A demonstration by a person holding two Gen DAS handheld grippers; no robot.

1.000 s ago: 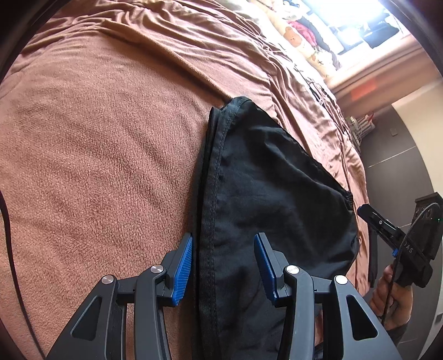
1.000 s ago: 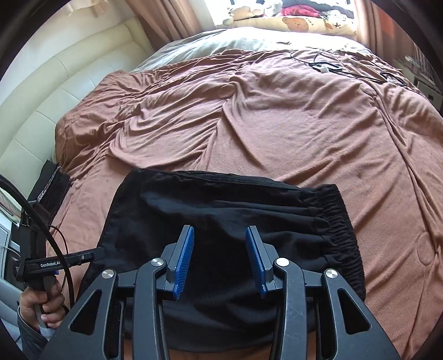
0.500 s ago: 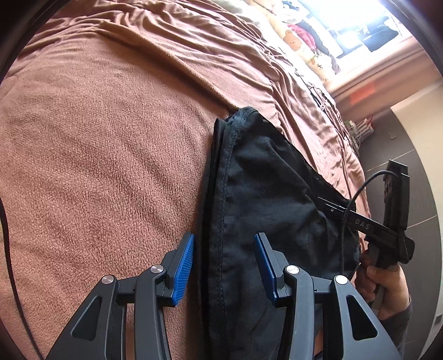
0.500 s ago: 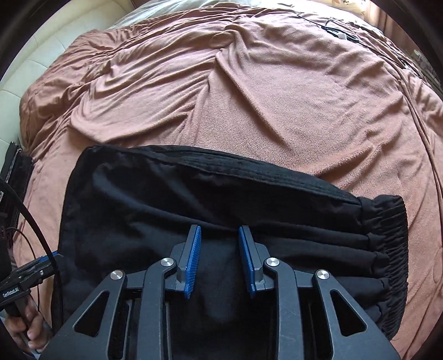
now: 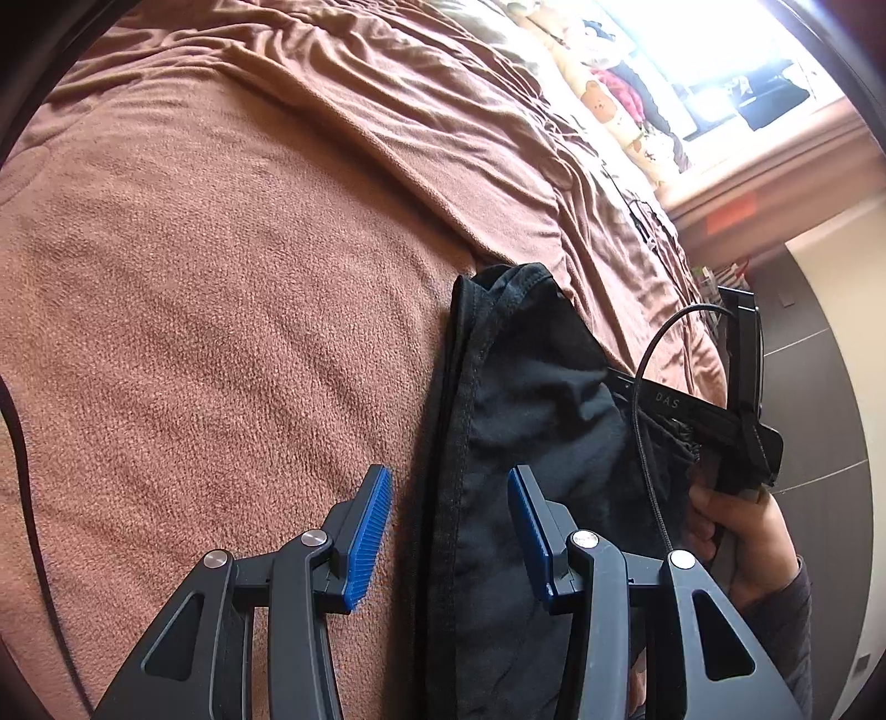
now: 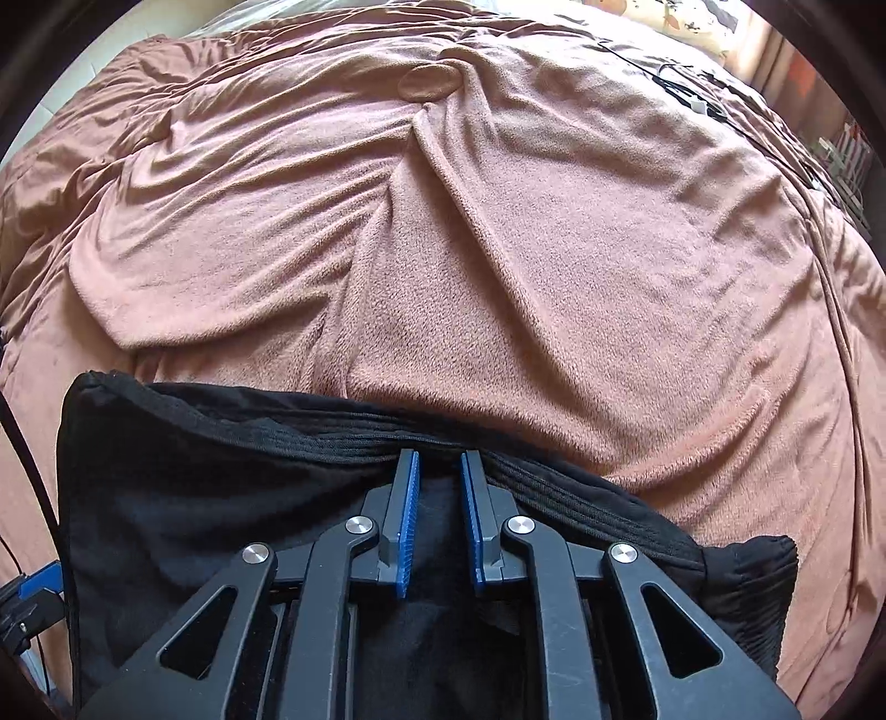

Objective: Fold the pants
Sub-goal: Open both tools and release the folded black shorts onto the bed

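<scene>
- Bed (image 6: 554,249) under a rumpled brown blanket (image 5: 221,277).
- Bright window (image 5: 720,50) beyond, bear-print pillow (image 5: 603,105) below it.
- Dark panelled wall (image 5: 830,387) at right.

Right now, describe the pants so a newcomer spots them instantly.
A rumpled brown blanket covers the whole bed. At its near edge lie the pants: a flat black garment with a ribbed elastic waistband. They are the only dark cloth on the blanket, and the right hand-held gripper sits at the waistband.

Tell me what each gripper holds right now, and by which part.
The left gripper holds nothing; its jaws are open over the black pants edge. The right gripper has nearly closed at the ribbed waistband; a firm grip cannot be confirmed.
</scene>
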